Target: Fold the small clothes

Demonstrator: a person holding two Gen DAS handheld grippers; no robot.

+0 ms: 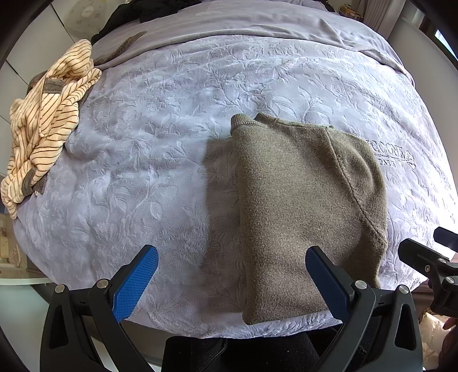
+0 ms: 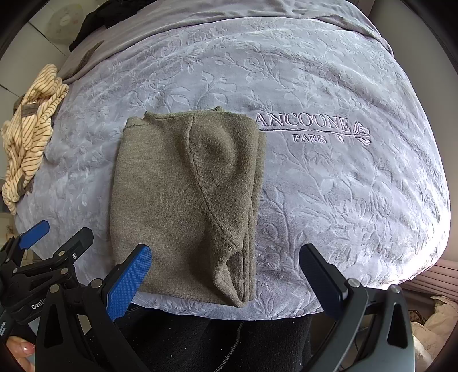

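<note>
An olive-green knit garment (image 1: 297, 206) lies folded into a long rectangle on the lavender embossed blanket (image 1: 160, 148), its hem at the near edge. My left gripper (image 1: 232, 271) hangs open above the garment's near left corner, nothing between its blue pads. In the right wrist view the same garment (image 2: 183, 200) lies left of centre. My right gripper (image 2: 226, 266) is open over its near right corner. The left gripper (image 2: 57, 243) shows at the lower left there, and the right gripper's black frame (image 1: 429, 263) shows at the right edge of the left wrist view.
A crumpled cream garment with dark stripes (image 1: 43, 123) lies at the blanket's left edge. Dark clothing (image 1: 137, 14) is piled at the far end. An embroidered logo (image 2: 312, 127) sits right of the olive garment. The bed edge and a person's dark trousers (image 2: 217, 340) are directly below.
</note>
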